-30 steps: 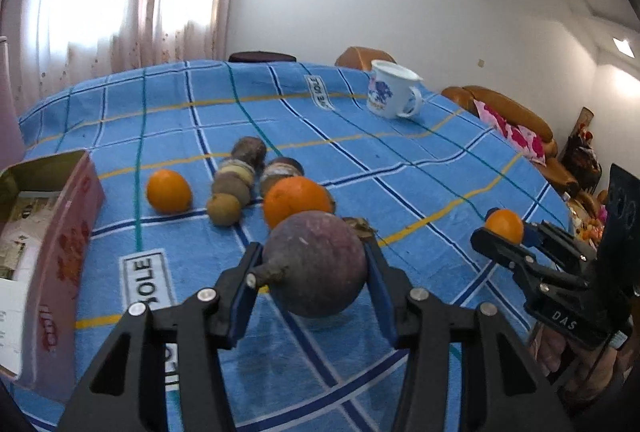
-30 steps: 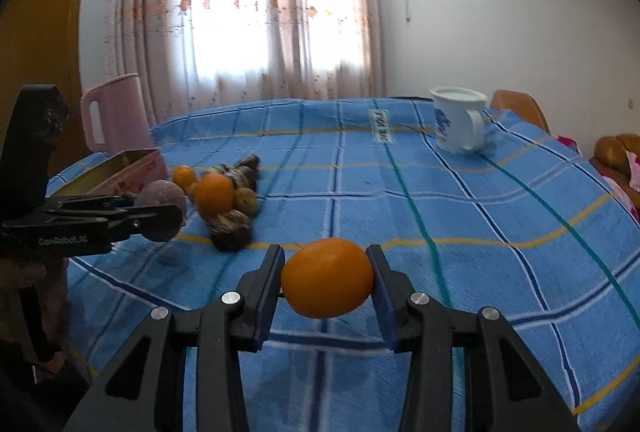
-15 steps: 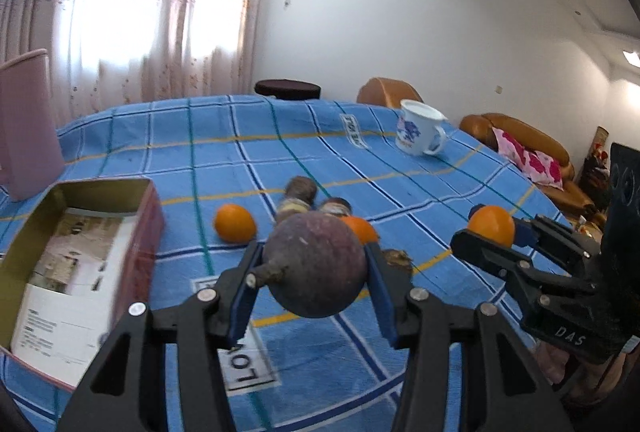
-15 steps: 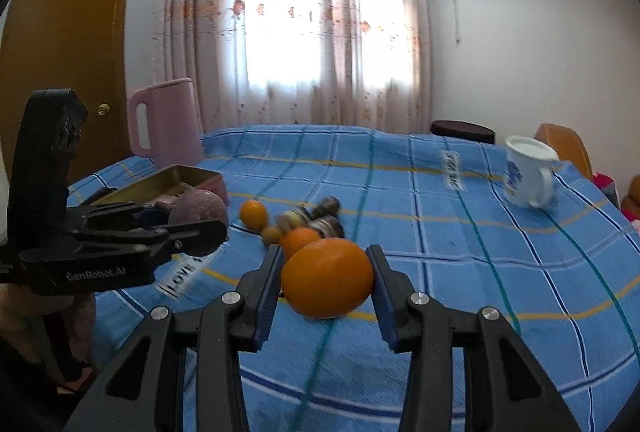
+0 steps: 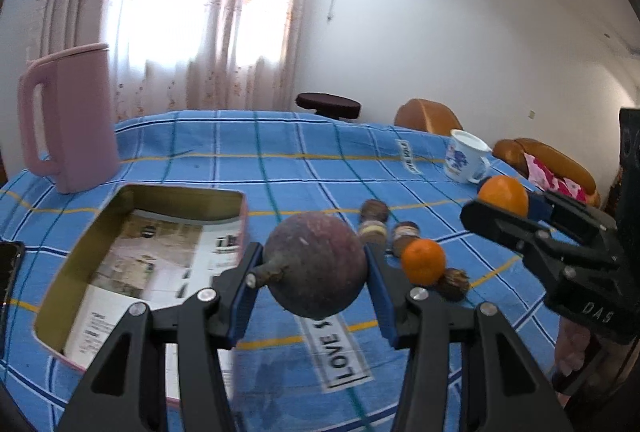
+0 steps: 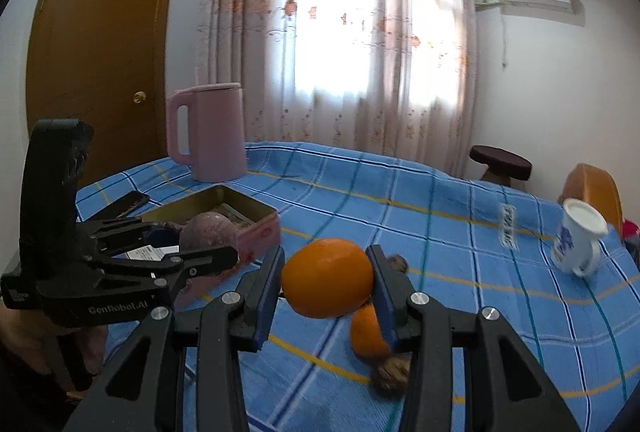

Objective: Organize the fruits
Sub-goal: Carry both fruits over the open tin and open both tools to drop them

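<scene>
Fruit in both grippers, both carried above the blue plaid tablecloth [image 5: 280, 160]. Left gripper [image 5: 314, 272] jaws clamped on a round purple passion fruit [image 5: 316, 264], stem stub pointing left, just short of the open tin box [image 5: 132, 256]. Right gripper [image 6: 326, 282] jaws clamped on an orange [image 6: 326, 282], beside and right of the tin.

Passion fruit: looks light, hard shell, smooth, so likely to roll; grip across the widest part. Orange: heavier, slightly soft; same grip, moderate squeeze. More fruit on the cloth: a small orange [image 5: 423, 261], walnut [image 5: 454, 283], others near them.
</scene>
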